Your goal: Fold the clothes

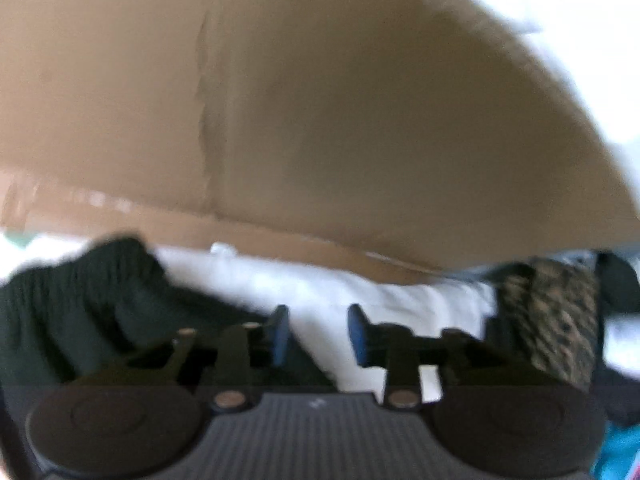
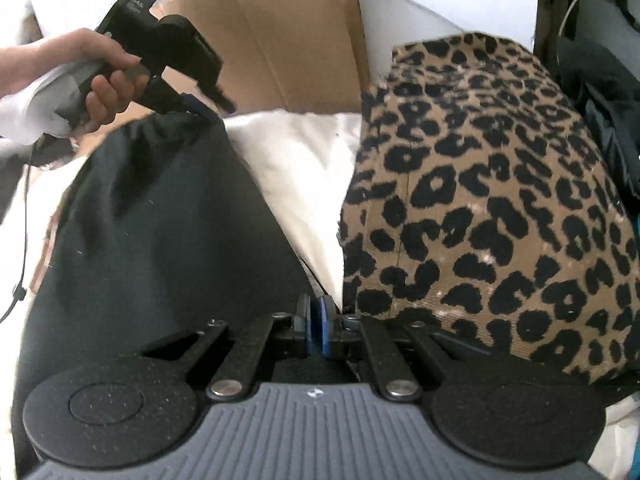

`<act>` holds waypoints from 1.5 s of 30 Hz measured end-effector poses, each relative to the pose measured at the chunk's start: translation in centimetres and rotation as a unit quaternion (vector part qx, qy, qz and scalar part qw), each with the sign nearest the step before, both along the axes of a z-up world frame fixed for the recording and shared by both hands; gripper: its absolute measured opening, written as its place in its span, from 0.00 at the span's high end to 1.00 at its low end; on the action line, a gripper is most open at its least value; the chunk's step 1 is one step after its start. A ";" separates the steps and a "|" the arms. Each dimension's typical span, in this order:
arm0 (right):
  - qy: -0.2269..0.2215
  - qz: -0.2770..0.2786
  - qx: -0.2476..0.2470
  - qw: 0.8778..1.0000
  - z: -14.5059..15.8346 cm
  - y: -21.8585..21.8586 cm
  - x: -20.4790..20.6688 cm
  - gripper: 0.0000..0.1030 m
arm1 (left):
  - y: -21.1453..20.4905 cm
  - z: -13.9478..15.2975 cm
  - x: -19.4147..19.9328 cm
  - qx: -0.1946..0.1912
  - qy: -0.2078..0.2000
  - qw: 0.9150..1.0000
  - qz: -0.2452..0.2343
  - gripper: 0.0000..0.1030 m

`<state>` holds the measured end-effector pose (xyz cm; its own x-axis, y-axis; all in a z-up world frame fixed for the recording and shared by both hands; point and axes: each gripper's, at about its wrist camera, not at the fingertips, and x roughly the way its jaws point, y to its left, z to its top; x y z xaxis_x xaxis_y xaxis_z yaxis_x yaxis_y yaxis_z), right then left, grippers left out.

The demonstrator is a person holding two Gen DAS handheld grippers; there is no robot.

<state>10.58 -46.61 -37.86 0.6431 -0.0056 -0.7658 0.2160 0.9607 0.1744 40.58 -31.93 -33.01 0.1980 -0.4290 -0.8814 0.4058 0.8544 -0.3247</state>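
The left gripper (image 1: 318, 334) has its blue pads standing apart with nothing between them; white fabric shows through the gap. In the right wrist view the same tool (image 2: 218, 98) sits at the upper left, held in a hand (image 2: 102, 76) with a white sleeve behind it, its tips at the top edge of the dark garment (image 2: 160, 216); whether they touch the cloth cannot be told from there. No earlier picture is given to compare.

Going left to right in the left wrist view, which is blurred: the dark garment (image 1: 80, 304) is bunched at the left, a white cushion or sheet (image 1: 320, 284) lies in the middle, and a leopard-print fabric (image 1: 552, 320) stands at the right. A brown cardboard sheet (image 1: 320, 100) fills the space behind all three.

In the right wrist view the dark garment spreads across the left, the white cushion (image 2: 304, 168) shows between, and the leopard-print fabric (image 2: 492, 200) covers the right.

The right gripper (image 2: 316, 326) has its blue pads pressed together on the dark garment's edge, just beside the leopard print's lower corner.
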 end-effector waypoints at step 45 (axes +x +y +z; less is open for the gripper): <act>0.024 -0.020 0.032 0.999 1.9 2.6 -1.7 0.66 | 10.5 2.7 -3.2 0.127 -0.098 0.978 -0.130 0.60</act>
<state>8.88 -44.02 -35.94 0.6052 0.0195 -0.7959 0.2641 0.9382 0.2238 37.40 -21.44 -30.27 0.2877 -0.2589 -0.9221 0.6532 0.7571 -0.0088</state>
